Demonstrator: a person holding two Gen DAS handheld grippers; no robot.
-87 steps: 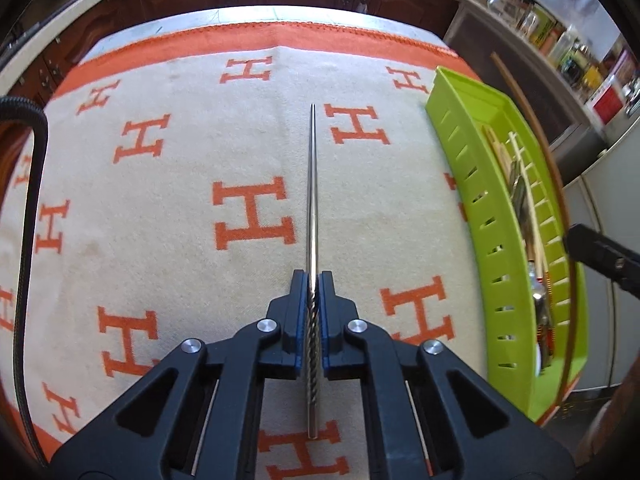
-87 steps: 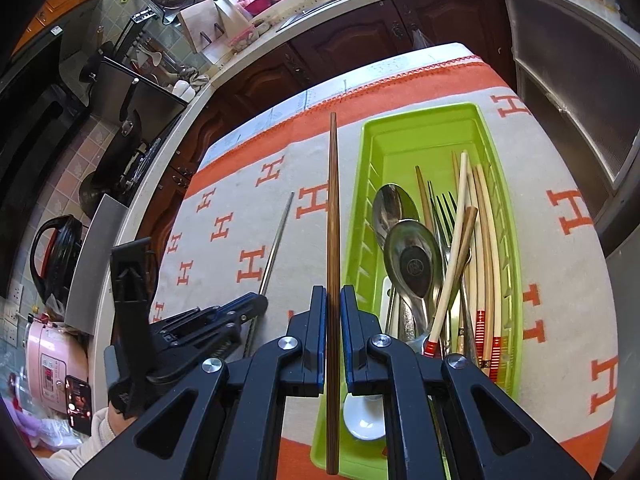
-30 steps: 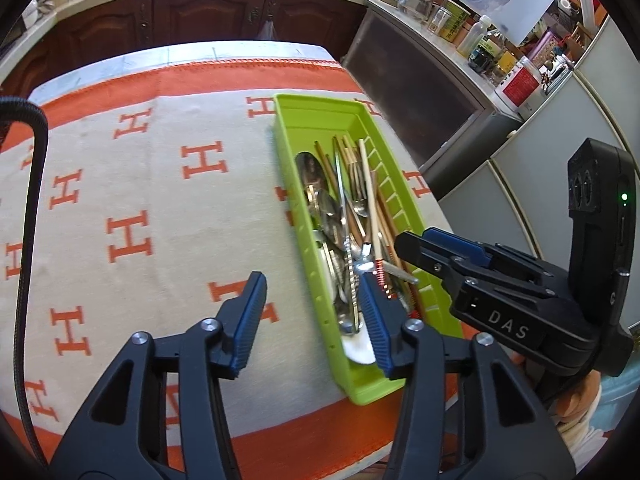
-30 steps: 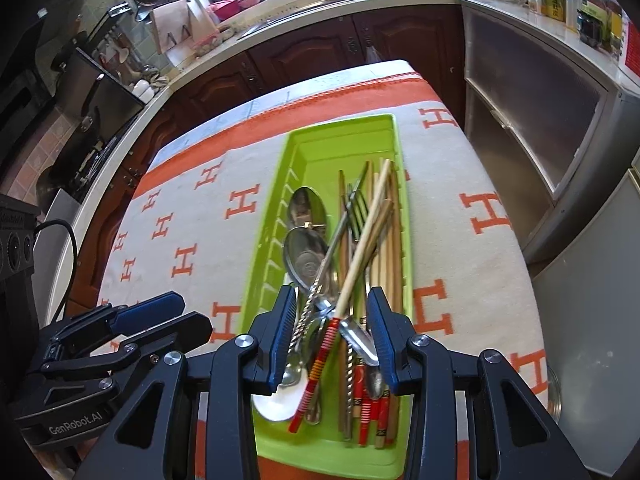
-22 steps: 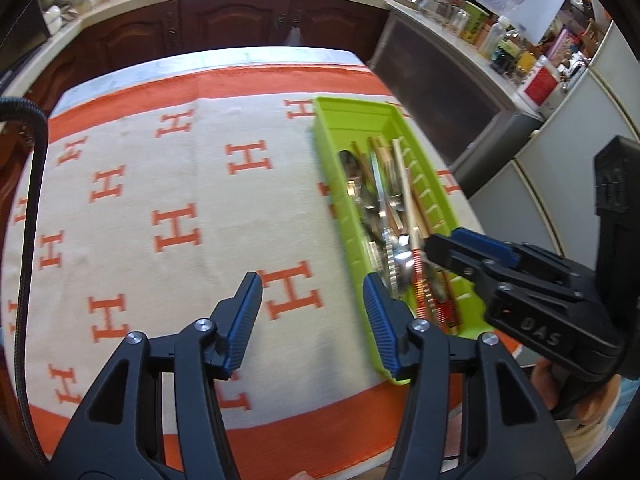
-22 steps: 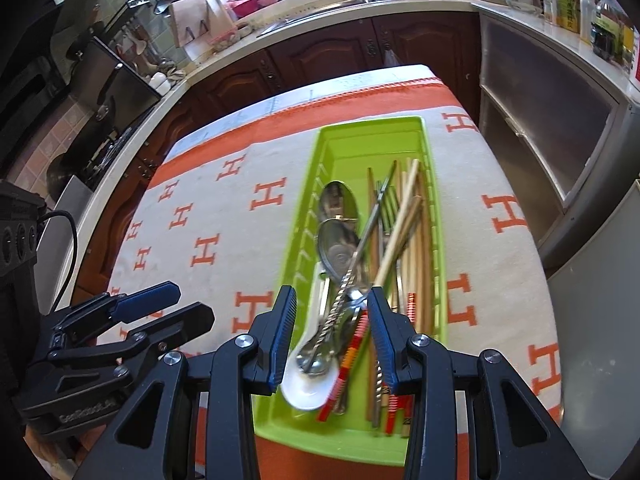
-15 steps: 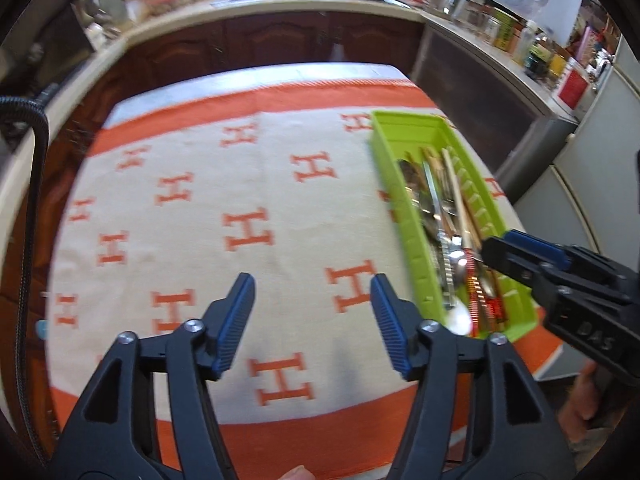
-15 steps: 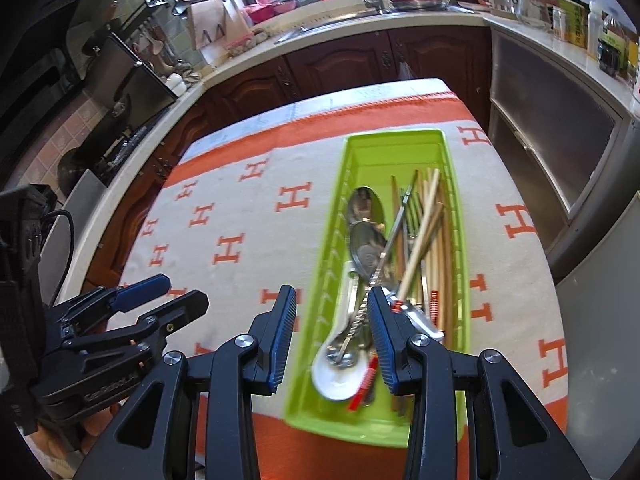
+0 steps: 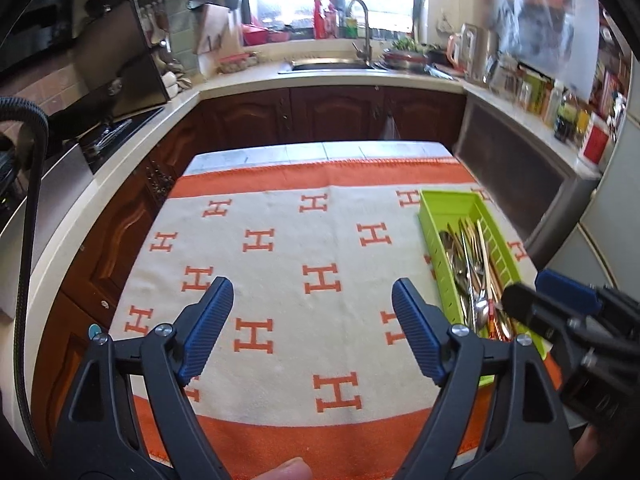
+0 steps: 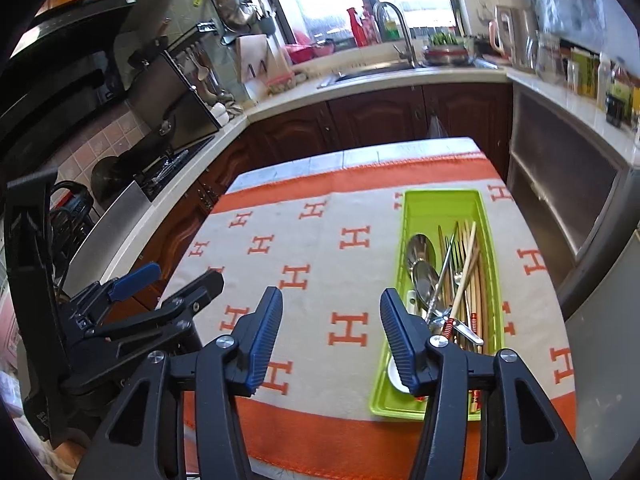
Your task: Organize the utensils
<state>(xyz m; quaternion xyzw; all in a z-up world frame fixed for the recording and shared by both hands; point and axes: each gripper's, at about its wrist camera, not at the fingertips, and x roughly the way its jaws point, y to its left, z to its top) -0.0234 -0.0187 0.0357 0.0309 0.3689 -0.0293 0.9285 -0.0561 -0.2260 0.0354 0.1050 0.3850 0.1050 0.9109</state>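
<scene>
A lime-green slotted tray (image 10: pixel 442 204) (image 9: pixel 448 206) lies lengthwise on the right side of the cloth-covered table. Inside it are spoons (image 10: pixel 422 256), forks and several chopsticks (image 10: pixel 472 276), some with red-banded ends (image 9: pixel 498 320). My left gripper (image 9: pixel 312 312) hangs above the near middle of the cloth, jaws wide and still opening, nothing between them. My right gripper (image 10: pixel 332 318) is raised just left of the tray's near end, its jaws opening and empty. Each gripper shows in the other's view: the right (image 9: pixel 560 312), the left (image 10: pixel 168 284).
A cream cloth with orange H marks and an orange border (image 9: pixel 320 272) covers the table. Dark wood cabinets, a sink with a tap (image 9: pixel 360 36), a stove at the left (image 10: pixel 172 164) and a crowded counter at the right ring the table. A fingertip (image 9: pixel 288 470) shows at the bottom edge.
Both grippers have risen and drawn back from the tray, and their jaws have widened. The tray now sits farther off and more of the kitchen shows. The chopsticks held earlier lie in the tray.
</scene>
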